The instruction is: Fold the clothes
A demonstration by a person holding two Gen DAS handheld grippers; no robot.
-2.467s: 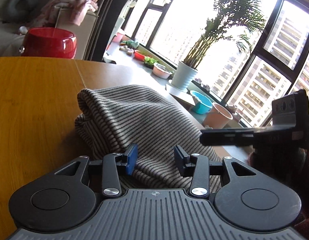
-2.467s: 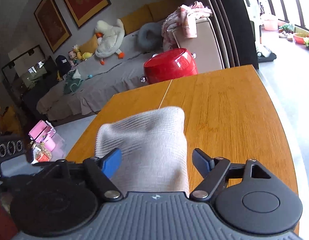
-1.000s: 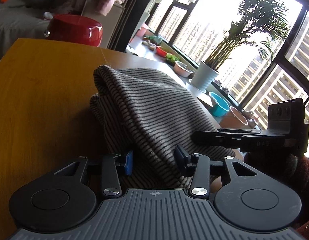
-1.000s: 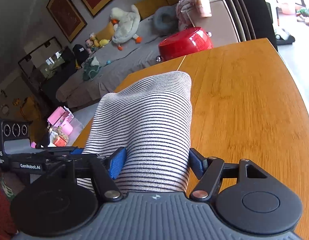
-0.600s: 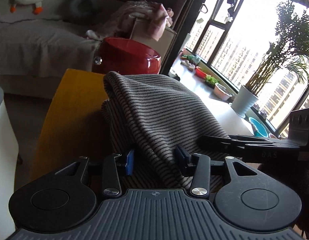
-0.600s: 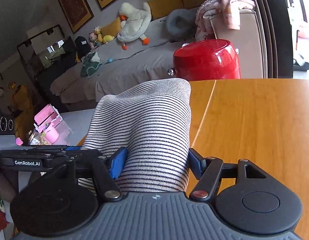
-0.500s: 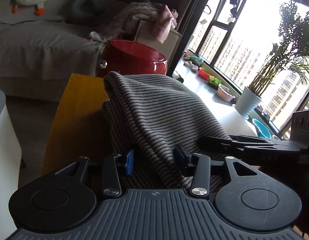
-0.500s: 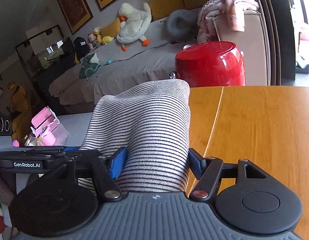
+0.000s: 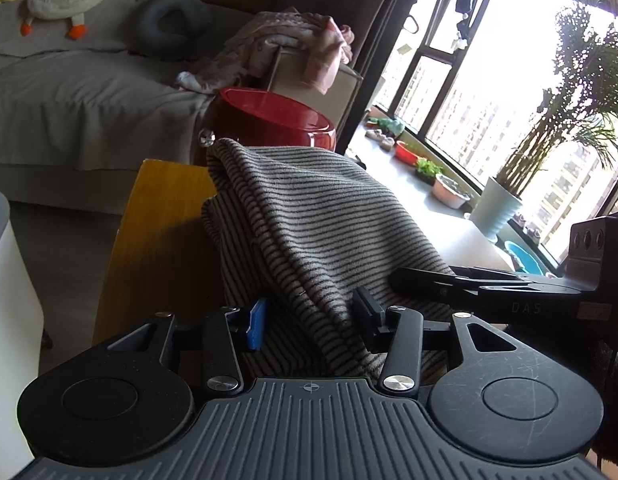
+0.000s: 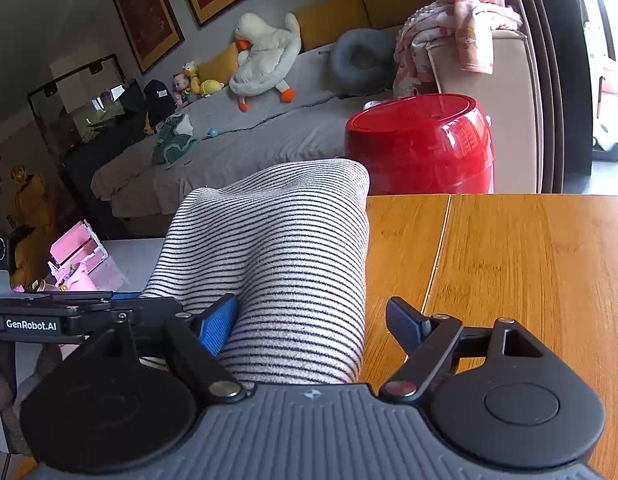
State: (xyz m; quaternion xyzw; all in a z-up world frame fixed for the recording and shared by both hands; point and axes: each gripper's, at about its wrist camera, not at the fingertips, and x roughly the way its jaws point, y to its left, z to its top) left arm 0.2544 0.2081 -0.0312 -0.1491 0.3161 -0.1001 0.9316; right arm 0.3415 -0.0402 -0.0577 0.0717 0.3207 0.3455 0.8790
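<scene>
Right gripper [image 10: 309,328] released striped garment [image 10: 277,248].

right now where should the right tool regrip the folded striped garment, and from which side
Probably the near end of the striped garment, where the folded layers bunch between the fingers of the right tool, coming in along the fold from the near side. Its jaws have just been opening: the right pad stands clear over the wooden table. The far rounded end is loose and would likely unfold if pinched.
</scene>
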